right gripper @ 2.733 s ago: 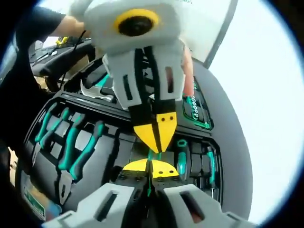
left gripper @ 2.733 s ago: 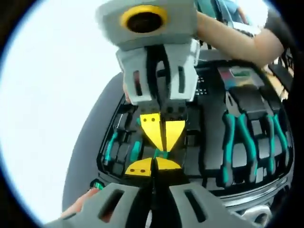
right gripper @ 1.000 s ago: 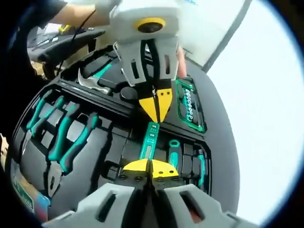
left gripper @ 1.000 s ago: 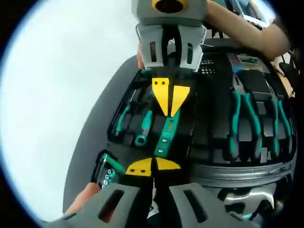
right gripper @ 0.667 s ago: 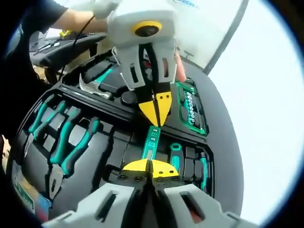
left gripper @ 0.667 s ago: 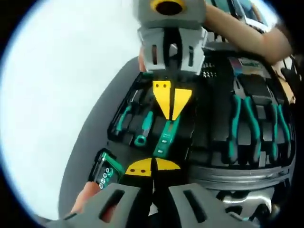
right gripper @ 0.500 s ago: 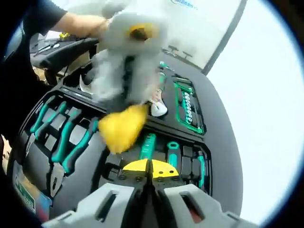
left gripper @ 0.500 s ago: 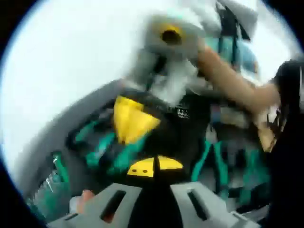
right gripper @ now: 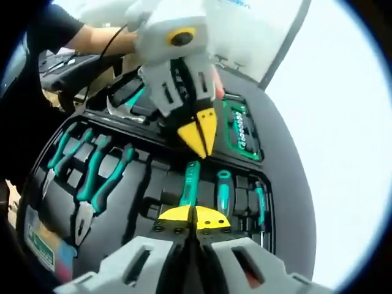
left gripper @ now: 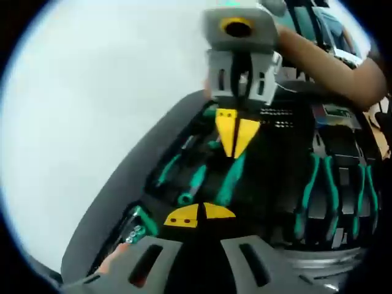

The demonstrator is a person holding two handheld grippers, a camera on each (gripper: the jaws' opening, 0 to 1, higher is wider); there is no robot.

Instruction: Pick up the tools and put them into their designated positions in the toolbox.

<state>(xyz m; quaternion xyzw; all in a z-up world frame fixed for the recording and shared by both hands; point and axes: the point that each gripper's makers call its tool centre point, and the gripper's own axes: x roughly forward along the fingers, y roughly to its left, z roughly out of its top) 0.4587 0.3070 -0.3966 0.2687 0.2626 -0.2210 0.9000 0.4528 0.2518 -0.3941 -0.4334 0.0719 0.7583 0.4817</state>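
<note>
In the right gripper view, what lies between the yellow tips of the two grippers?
A green-handled tool lies in its toolbox slot, between the right gripper below and the left gripper above.

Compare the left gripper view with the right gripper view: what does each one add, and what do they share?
The left gripper view adds a fingertip beside the left gripper and a shiny metal edge along the case's near side.

The right gripper view adds a silver claw-shaped tool head at the far side and a dark-sleeved arm.

Shared: the open toolbox, teal-handled pliers, the green bit holder, teal-handled screwdrivers in their slots, and the right gripper, shut like the left, tip to tip over them.
</note>
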